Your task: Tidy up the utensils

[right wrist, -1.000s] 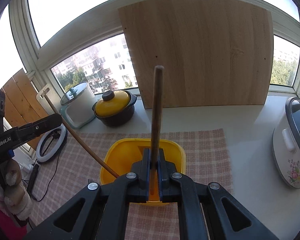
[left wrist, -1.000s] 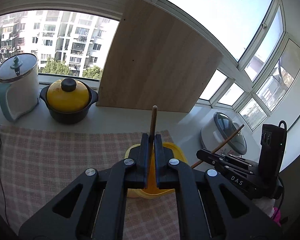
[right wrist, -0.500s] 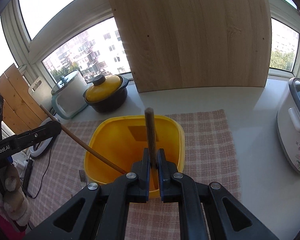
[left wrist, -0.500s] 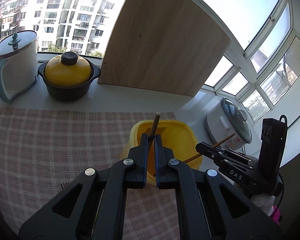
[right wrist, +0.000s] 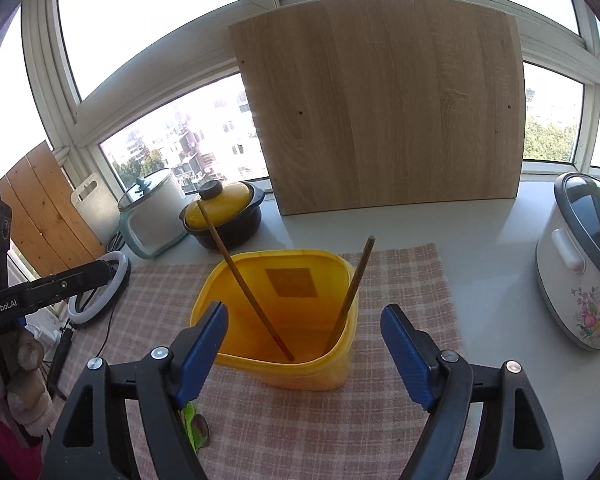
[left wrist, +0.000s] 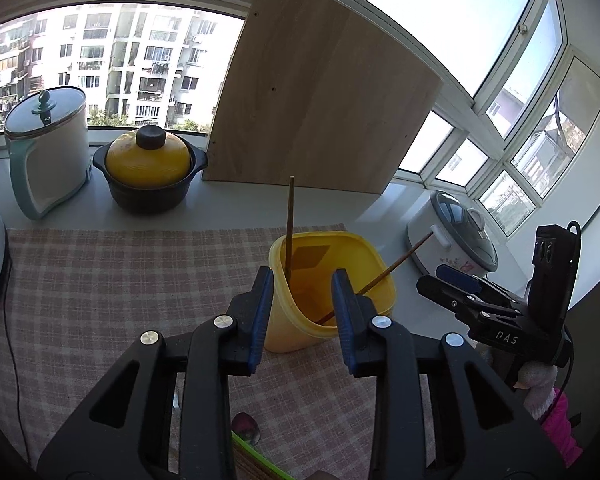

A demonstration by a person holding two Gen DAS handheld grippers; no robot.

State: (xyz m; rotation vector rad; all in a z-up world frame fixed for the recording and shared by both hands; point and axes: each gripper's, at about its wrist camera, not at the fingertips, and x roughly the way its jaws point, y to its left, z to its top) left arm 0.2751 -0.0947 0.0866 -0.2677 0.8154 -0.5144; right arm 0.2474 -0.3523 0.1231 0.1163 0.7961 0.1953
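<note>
A yellow plastic container stands on the checked cloth. Two brown wooden chopsticks lean inside it: one toward its left side, the other toward its right. My left gripper is open and empty just in front of the container. My right gripper is open wide and empty, with the container between its fingers in view. A spoon with a green handle lies on the cloth near the front edge.
A yellow-lidded black pot and a white kettle stand at the back left. A wooden board leans on the window. A white rice cooker sits at the right. A ring light lies at the left.
Both grippers have opened and let go of their chopsticks, which now lean in the yellow container. Both grippers have drawn back a little.
</note>
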